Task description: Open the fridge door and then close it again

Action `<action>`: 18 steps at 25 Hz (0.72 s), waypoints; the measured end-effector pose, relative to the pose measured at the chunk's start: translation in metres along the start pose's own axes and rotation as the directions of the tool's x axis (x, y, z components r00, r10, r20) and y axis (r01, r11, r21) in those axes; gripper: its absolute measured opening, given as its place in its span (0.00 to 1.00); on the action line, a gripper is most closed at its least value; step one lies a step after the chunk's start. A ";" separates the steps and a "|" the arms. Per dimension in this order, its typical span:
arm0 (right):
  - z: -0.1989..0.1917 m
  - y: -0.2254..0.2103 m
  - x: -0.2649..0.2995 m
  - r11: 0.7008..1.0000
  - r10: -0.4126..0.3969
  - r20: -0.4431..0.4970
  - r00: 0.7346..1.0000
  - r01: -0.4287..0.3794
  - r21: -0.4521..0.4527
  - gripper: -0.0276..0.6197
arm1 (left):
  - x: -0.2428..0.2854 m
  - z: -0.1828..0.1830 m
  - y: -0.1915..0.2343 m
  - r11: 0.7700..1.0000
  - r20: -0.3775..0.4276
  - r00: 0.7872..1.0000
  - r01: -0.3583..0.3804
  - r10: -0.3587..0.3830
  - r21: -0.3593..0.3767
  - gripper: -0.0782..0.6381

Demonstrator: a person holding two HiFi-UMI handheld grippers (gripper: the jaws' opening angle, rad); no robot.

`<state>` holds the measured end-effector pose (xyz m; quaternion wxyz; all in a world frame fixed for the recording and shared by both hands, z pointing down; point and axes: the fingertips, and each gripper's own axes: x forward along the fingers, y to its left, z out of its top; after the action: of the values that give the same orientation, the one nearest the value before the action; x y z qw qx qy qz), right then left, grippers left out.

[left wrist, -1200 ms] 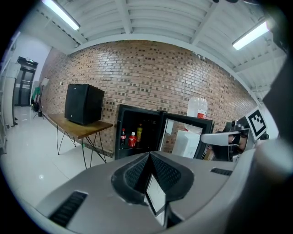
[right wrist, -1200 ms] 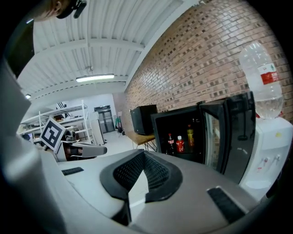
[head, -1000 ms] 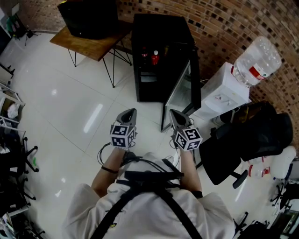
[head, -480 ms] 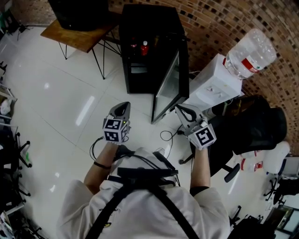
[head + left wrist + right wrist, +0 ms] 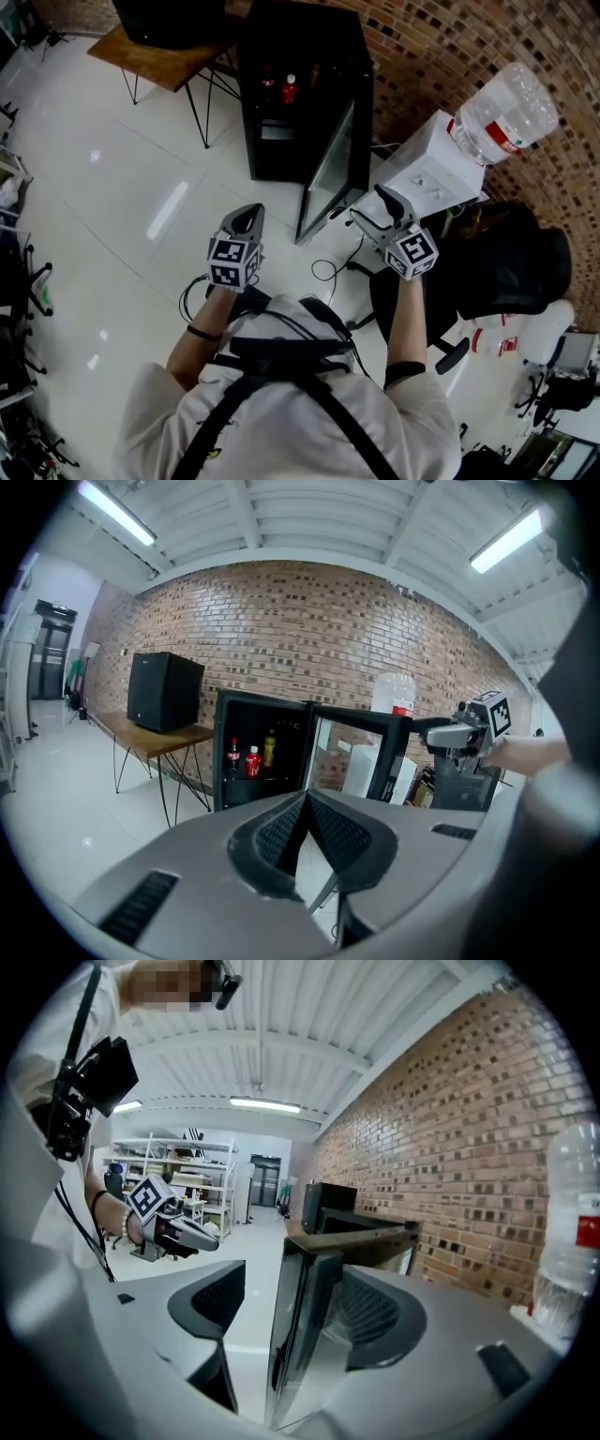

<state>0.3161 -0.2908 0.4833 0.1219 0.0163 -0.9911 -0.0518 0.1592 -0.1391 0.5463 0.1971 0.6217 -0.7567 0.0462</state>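
Note:
The black fridge (image 5: 305, 56) stands against the brick wall with its glass door (image 5: 333, 159) swung out toward me. Bottles (image 5: 281, 89) stand on its shelf. My right gripper (image 5: 375, 208) is at the door's outer side, and its jaws have just been opening. In the right gripper view the door's edge (image 5: 300, 1326) shows between the open jaws of the right gripper (image 5: 286, 1307); contact is unclear. My left gripper (image 5: 247, 219) hangs shut and empty over the floor, left of the door. From the left gripper (image 5: 302, 808), the fridge (image 5: 253, 752) lies ahead.
A white water dispenser (image 5: 441, 173) with a big bottle (image 5: 506, 117) stands right of the fridge. A black office chair (image 5: 506, 262) is close behind my right arm. A wooden table (image 5: 169, 61) with a black box is left of the fridge. Cables (image 5: 328, 272) lie on the floor.
My right gripper swung from the door's free edge round to its outer side, rolled, and opened its jaws. The left gripper drifted a little and stayed shut. The door's angle looks the same.

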 end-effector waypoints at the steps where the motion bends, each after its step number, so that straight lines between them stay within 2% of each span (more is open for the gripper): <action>1: -0.007 -0.002 0.005 0.999 0.020 0.002 1.000 -0.020 0.025 0.61 | -0.001 -0.003 0.000 1.000 -0.001 1.000 -0.008 0.008 -0.005 0.11; 2: -0.012 -0.003 0.010 0.998 0.038 0.006 0.999 -0.038 0.047 0.64 | -0.002 -0.006 0.000 1.000 -0.002 1.000 -0.016 0.016 -0.010 0.11; 7: -0.023 -0.011 0.027 0.992 0.092 0.014 0.996 -0.093 0.082 0.64 | -0.005 -0.018 0.003 0.997 -0.004 0.998 -0.064 0.064 -0.037 0.11; 12: -0.031 -0.018 0.034 0.992 0.095 0.015 0.995 -0.096 0.077 0.50 | -0.008 -0.028 0.005 0.993 -0.004 0.995 -0.103 0.103 -0.064 0.11; 18: -0.029 -0.010 0.040 0.992 0.105 0.013 0.994 -0.106 0.066 0.44 | -0.009 -0.033 0.010 0.990 -0.017 0.994 -0.113 0.112 -0.083 0.11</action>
<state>0.2843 -0.3058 0.5196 0.1192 -0.0323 -0.9923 -0.0122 0.1586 -0.1182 0.5748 0.2248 0.5688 -0.7906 0.0290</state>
